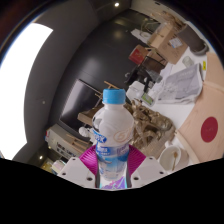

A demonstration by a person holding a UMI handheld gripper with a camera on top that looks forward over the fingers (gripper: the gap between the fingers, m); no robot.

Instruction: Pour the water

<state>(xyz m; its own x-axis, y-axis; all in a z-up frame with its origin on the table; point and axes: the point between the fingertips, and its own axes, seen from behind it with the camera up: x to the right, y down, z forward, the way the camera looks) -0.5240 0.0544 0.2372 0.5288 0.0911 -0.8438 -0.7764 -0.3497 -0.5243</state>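
The tool (pixel 112 172) pinches a clear water bottle (pixel 112 128) between its two fingers, the pads (pixel 97 163) pressing its lower body from either side. The bottle stands upright along the fingers, its long axis vertical, with its blue cap (pixel 115 96) pointing up and away from the tool. Beyond it lies a cluttered counter (pixel 165 75).

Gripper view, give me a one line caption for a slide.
Water bottle with blue cap upright between the gripper fingers above a cluttered table.
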